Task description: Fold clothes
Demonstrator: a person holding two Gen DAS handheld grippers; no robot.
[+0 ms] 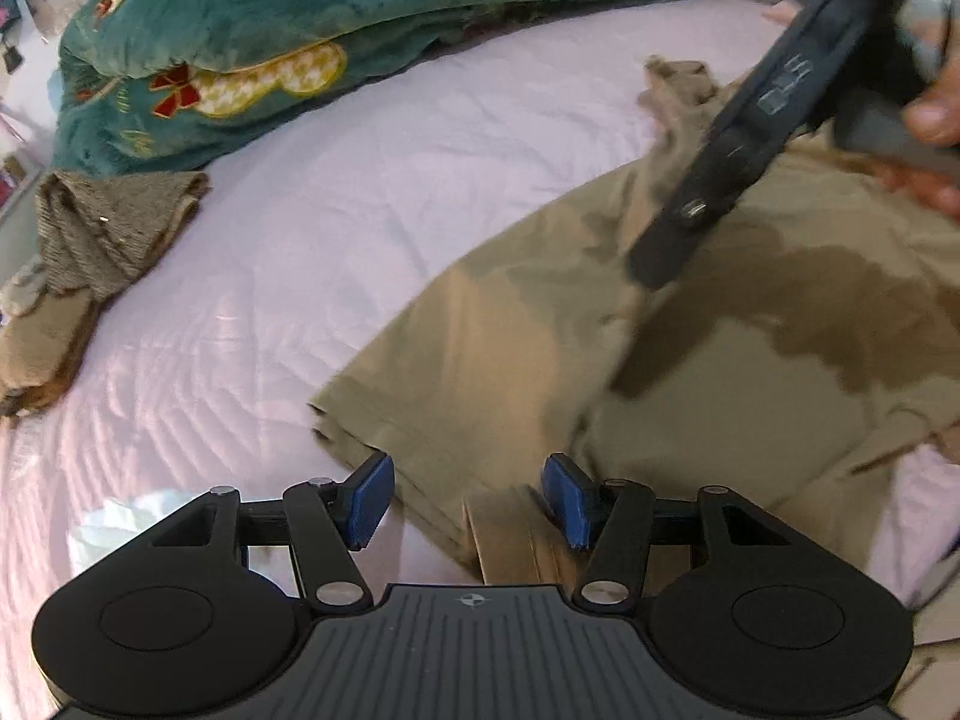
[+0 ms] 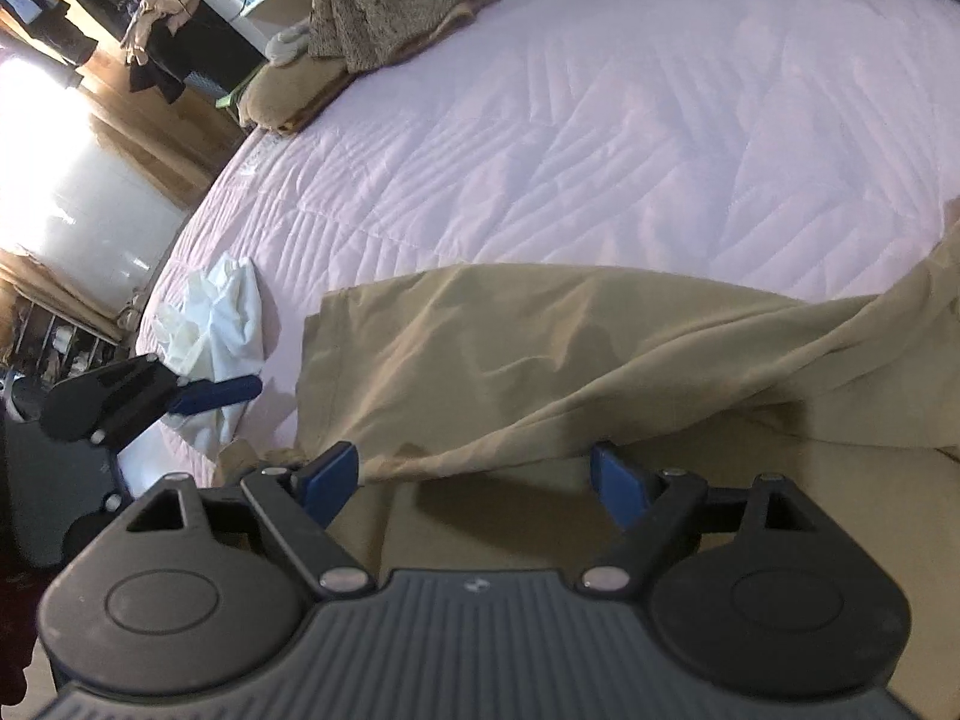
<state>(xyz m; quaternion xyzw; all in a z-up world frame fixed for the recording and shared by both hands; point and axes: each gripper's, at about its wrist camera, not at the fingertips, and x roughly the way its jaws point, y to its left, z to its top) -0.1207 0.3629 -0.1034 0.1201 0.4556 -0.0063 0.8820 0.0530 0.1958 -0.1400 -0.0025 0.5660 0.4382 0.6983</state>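
Observation:
A tan garment lies spread on the pink quilted bed; it also shows in the right wrist view. My left gripper is open, its blue pads either side of the garment's near hem corner. My right gripper is open over a raised fold of the tan cloth. The right gripper also shows in the left wrist view, hovering above the garment. The left gripper shows at the left of the right wrist view.
A green plush blanket lies at the bed's far side. A folded speckled brown cloth pile sits at the left edge, also in the right wrist view. A crumpled white cloth lies near the bed edge.

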